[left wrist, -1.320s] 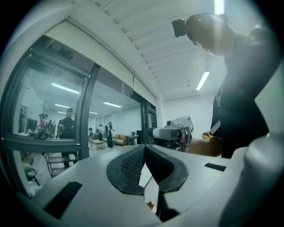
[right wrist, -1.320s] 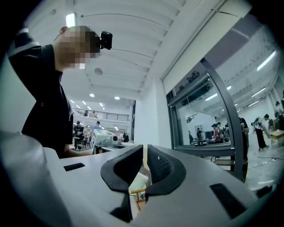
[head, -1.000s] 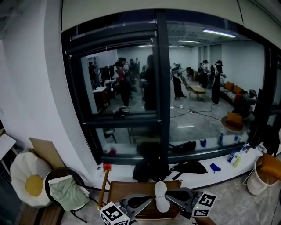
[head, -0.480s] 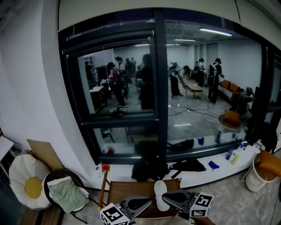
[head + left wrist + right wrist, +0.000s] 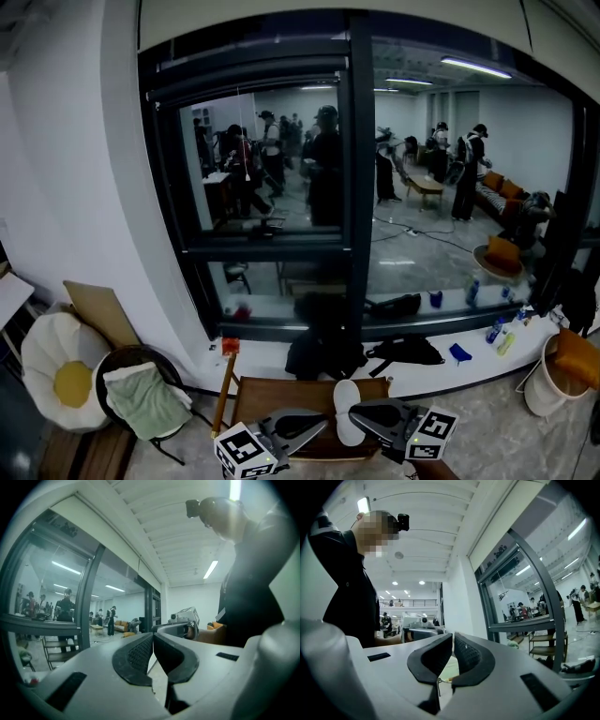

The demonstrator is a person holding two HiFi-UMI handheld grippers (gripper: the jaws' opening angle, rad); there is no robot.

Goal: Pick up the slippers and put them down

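Head view: a white slipper (image 5: 346,398) stands upright in the air over the near edge of a wooden table (image 5: 267,398), at the tips of the right gripper (image 5: 355,413), whose jaws are pinched tight on it with a pale strip showing in the gap below the pads. Left gripper (image 5: 323,425) faces it from just beside, jaws pressed together with nothing between them.
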